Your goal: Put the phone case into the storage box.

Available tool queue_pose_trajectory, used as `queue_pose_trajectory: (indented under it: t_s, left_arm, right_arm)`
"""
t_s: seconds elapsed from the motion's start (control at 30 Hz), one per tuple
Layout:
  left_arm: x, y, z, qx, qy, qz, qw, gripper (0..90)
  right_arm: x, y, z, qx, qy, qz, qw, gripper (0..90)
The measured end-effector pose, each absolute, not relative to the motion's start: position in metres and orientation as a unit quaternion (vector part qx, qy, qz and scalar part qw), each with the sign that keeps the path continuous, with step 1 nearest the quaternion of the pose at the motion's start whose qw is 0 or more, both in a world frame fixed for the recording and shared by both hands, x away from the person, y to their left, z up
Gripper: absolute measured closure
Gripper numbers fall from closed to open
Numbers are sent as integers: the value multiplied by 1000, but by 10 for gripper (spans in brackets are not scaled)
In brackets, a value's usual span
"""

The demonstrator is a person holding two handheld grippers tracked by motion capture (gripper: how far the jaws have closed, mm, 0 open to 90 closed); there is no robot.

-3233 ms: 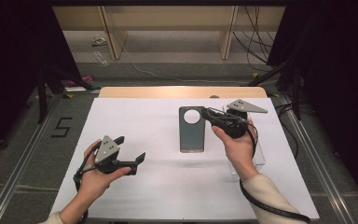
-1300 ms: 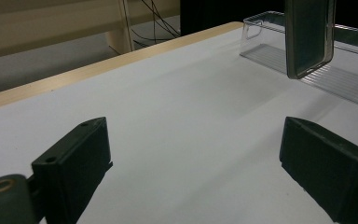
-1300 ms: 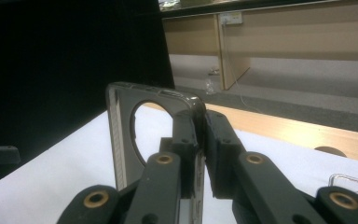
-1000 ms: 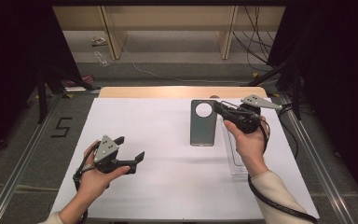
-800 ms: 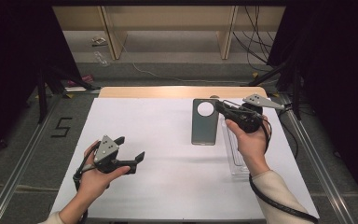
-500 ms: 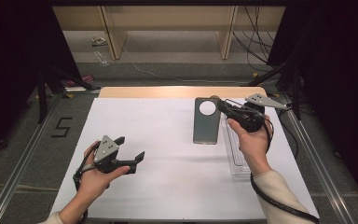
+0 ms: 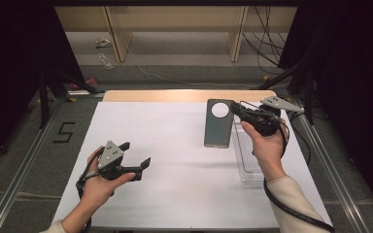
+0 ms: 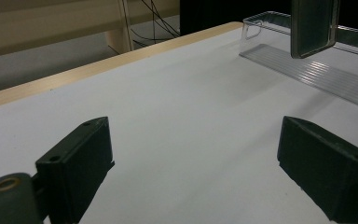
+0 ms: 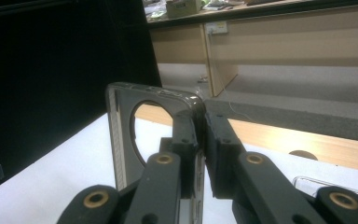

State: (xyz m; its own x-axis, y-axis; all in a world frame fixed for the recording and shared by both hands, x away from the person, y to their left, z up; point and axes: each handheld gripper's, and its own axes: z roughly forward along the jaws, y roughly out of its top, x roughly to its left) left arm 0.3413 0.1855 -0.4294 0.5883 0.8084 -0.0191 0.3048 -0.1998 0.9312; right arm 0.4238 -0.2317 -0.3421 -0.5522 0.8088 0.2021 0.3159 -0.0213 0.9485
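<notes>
The right gripper (image 7: 237, 110) pinches the grey phone case (image 7: 218, 123) by its edge, jaws clamped tight on it. The case hangs upright in the air just beside the clear tray (image 7: 246, 155). Well away from the tray, the left gripper (image 7: 135, 154) hovers with jaws wide apart, holding nothing.

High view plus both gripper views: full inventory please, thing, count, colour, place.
phone case: 1, grey-green with a round cutout, held upright off the table, right of centre
clear tray: 1, transparent ribbed plastic, on the table's right side
table: 1, white top with a wooden far edge
number 5 mark: 1, black, on the floor left of the table
left gripper: 1, black, jaws open and holding nothing, above the table's near left
right gripper: 1, black, jaws shut on the phone case's edge
</notes>
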Motion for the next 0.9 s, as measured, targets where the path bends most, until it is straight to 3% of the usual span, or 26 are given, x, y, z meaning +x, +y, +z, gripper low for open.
queue_pose_trajectory:
  t_s: [0.9]
  left_arm:
    - [341,186,-430,733,383,248,505,100]
  right_arm:
    - [425,-241,-338,428,659,577,220,836]
